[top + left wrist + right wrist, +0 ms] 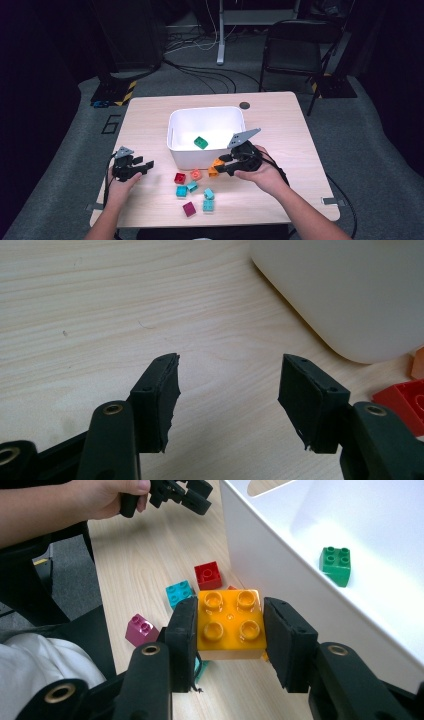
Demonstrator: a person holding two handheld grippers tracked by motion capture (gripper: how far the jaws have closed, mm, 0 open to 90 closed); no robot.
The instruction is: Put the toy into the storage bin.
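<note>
**While you are holding the orange brick, the bin is lying just beyond and to one side of it**

While you are looking along your right gripper (230,630), you are seeing its two pads pressing on opposite side walls of the orange brick (230,622), studs facing up at the camera. That brick is square, so it has no long axis to worry about. It is hanging clear of the table (280,145), close against the outside of the white bin (280,575).

What matters for the coming move is where the bin's opening is lying from your fingers. In the right gripper view the near wall is running just beside the brick, and the rim is sitting above and past it, with the hollow opening away to that view's right. In the high view your right gripper (225,166) is hovering at the bin's (175,145) front right corner, so I judge the brick is needing to go up over the rim and then inward.

Further out, a green brick (335,565) is already lying inside the bin. On the table, a red brick (208,575), a teal brick (178,593) and a magenta brick (141,629) are waiting loose.

Your left gripper (227,390) is sitting with its jaws parted around bare wood, gripping nothing, well apart from the bin's opening. Your right hand is the nearer one.
</note>
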